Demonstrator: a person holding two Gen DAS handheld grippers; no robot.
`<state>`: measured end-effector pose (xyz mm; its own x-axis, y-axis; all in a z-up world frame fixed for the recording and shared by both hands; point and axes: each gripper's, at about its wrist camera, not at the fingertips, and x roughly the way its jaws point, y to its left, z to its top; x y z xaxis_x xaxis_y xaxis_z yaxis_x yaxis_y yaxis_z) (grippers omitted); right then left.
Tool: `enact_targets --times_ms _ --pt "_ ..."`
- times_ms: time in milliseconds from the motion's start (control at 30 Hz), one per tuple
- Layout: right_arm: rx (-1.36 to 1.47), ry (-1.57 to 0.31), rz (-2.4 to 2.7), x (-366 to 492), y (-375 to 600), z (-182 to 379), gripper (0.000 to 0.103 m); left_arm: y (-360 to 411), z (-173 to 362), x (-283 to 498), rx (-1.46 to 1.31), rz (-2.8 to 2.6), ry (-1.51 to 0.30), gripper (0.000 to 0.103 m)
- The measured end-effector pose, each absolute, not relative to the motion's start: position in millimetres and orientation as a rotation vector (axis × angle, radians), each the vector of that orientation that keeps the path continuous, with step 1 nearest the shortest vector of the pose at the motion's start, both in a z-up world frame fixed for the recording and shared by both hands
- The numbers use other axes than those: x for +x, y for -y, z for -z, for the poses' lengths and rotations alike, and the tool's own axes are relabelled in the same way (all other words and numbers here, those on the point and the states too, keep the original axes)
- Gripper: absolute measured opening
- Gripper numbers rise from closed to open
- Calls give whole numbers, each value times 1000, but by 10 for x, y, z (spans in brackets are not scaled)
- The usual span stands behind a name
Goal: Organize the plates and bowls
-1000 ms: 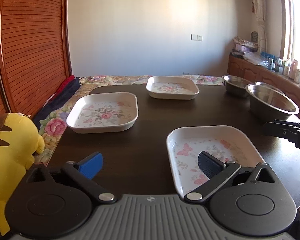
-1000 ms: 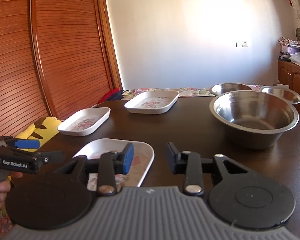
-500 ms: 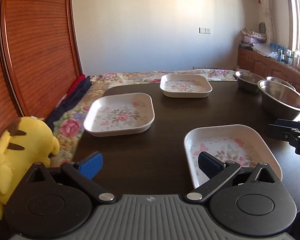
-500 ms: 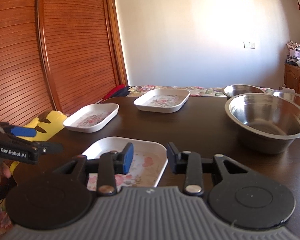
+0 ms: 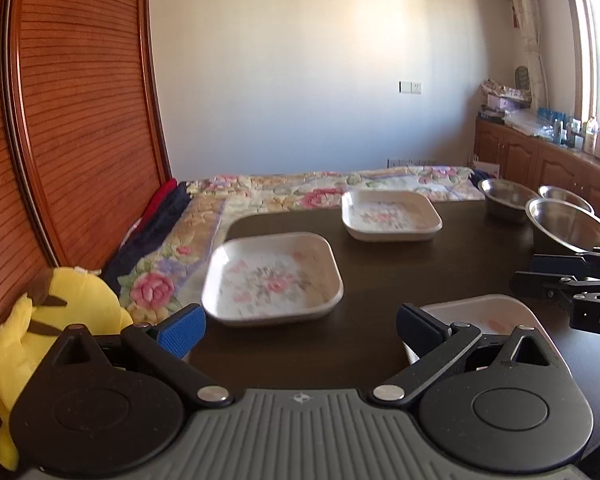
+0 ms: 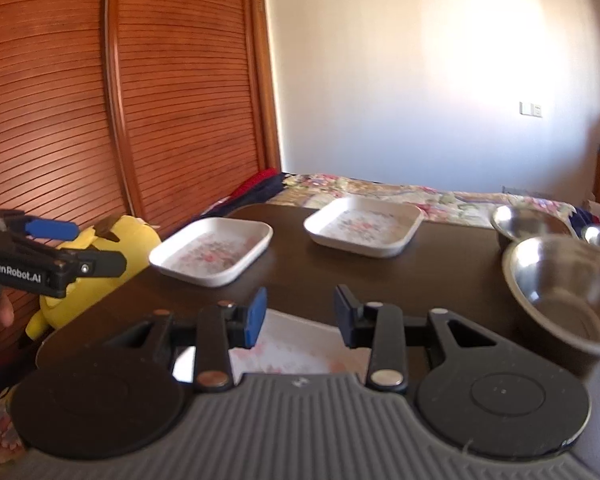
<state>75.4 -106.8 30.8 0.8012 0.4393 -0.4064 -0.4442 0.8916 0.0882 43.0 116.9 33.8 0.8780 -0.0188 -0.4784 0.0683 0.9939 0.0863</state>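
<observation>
Reaching for the near plate on the desk, keep your right claw low — it gapes empty; the left claw is wide, empty — pinch only the rim.

Three white square melamine plates with pink floral print, all upright on the dark worktop: nearest plate at the front edge, middle plate toward the left, far plate at the back; three empty stainless steel bowls at right, large bowl nearest, two smaller bowls behind, close together
</observation>
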Motion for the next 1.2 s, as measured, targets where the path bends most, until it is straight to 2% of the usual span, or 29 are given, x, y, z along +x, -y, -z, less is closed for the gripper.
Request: enact_targets --times_ms 100,200,400,500,733,867,1033,1067,1200 --pt "-31 -439 -499 861 930 -362 42 -1268 -363 532 107 50 -484 103" --pt "-45 -448 -521 962 796 -388 50 -1364 -375 643 110 64 -480 101" --pt "-70 -480 -552 1204 518 -385 54 -1577 -299 937 96 104 -507 86" --pt "-78 -504 -563 1338 411 -369 54 -1648 -235 1099 106 123 -522 84" --pt "-68 -604 -589 1716 191 -303 54 -1877 -58 1479 116 150 -571 61" --pt "-71 -649 -599 1880 74 -267 49 -2021 30 1671 99 146 -590 54" --pt "-69 -697 -601 2042 -10 -188 43 -2144 131 1839 66 155 -607 40" --pt "-64 -709 -601 2068 -25 -170 37 -2158 153 1863 64 157 -612 38" --pt "-57 -740 -608 2158 -82 -120 30 -2203 230 1936 53 156 -629 31"
